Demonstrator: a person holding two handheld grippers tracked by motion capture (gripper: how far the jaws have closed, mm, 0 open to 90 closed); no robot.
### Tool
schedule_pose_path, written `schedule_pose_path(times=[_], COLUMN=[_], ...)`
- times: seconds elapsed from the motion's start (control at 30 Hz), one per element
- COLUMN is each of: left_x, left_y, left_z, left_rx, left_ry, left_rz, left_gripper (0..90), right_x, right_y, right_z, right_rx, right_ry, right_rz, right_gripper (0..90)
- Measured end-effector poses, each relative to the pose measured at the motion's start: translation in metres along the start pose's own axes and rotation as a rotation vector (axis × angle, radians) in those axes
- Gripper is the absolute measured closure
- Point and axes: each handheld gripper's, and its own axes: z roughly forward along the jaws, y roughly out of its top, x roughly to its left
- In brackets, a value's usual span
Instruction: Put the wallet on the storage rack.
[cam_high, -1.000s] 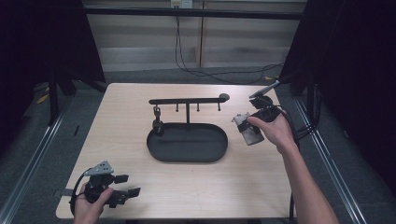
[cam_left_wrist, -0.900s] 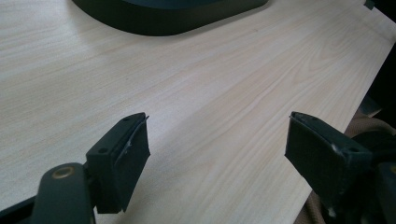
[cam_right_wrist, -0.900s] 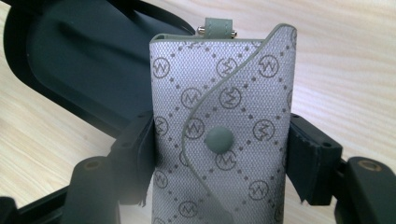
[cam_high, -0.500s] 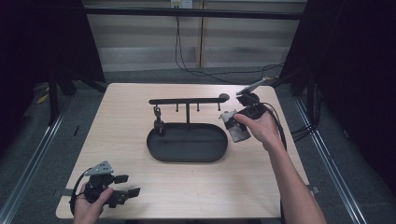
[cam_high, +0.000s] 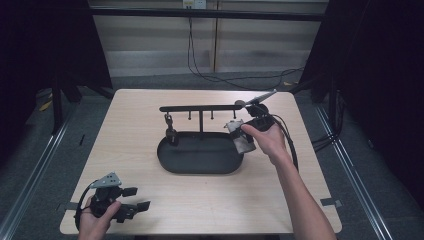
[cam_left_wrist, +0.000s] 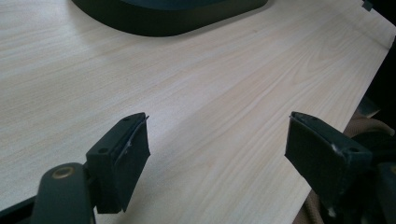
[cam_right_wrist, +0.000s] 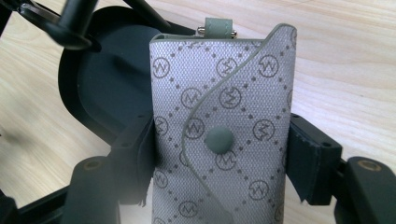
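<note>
A grey pouch (cam_right_wrist: 224, 93) with a monogram pattern, a snap button and a small loop at its top is clamped between the jaws of my right gripper (cam_right_wrist: 222, 154), which is shut on its sides. In the high view the pouch (cam_high: 243, 142) hangs over the right end of the black oval tray (cam_high: 200, 169), below the right end of the tray's hanging bar (cam_high: 200, 107). A small dark item (cam_high: 171, 132) hangs from the bar's left side. My left gripper (cam_high: 139, 198) rests at the table's front left corner, open, with bare wood between its jaws (cam_left_wrist: 217, 154).
The wooden table (cam_high: 150, 115) has dark floor and rails around it. Cables trail off the back and right edges. The tray's rim (cam_left_wrist: 163, 21) lies well ahead of the left gripper. The tray's dark floor (cam_right_wrist: 102, 88) is behind the pouch.
My right hand has carried the pouch leftward and slightly down, from beside the tray's right end to over it. The left hand has not moved.
</note>
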Motion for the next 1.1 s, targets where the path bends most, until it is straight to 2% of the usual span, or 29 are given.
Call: schedule_pose_path(times=[0.13, 0.47, 0.67, 0.93, 1.0, 1.1], left_x=[0.0, -0.001, -0.001, -0.001, -0.001, -0.001], left_y=[0.0, 0.0, 0.0, 0.0, 0.0, 0.0], left_z=[0.0, 0.002, 0.002, 0.002, 0.002, 0.003], left_rx=[-0.001, 0.01, 0.014, 0.017, 0.019, 0.027], left_ry=[0.001, -0.001, -0.002, -0.004, -0.005, -0.007], left_rz=[0.0, 0.0, -0.001, -0.002, -0.003, 0.005], left_gripper=[21.4, 21.3, 21.3, 21.3, 21.3, 21.2], right_x=[-0.001, -0.006, -0.008, -0.01, -0.01, -0.01], right_y=[-0.002, -0.008, -0.012, -0.016, -0.017, -0.019], right_z=[0.006, 0.027, 0.036, 0.049, 0.053, 0.061], right_rx=[-0.032, -0.051, -0.066, -0.076, -0.072, -0.064], right_ry=[0.018, 0.045, 0.052, 0.057, 0.038, 0.04], right_rz=[0.012, 0.054, 0.058, 0.083, 0.087, 0.088], right_gripper=[33.3, 33.3, 33.2, 33.2, 33.2, 33.2])
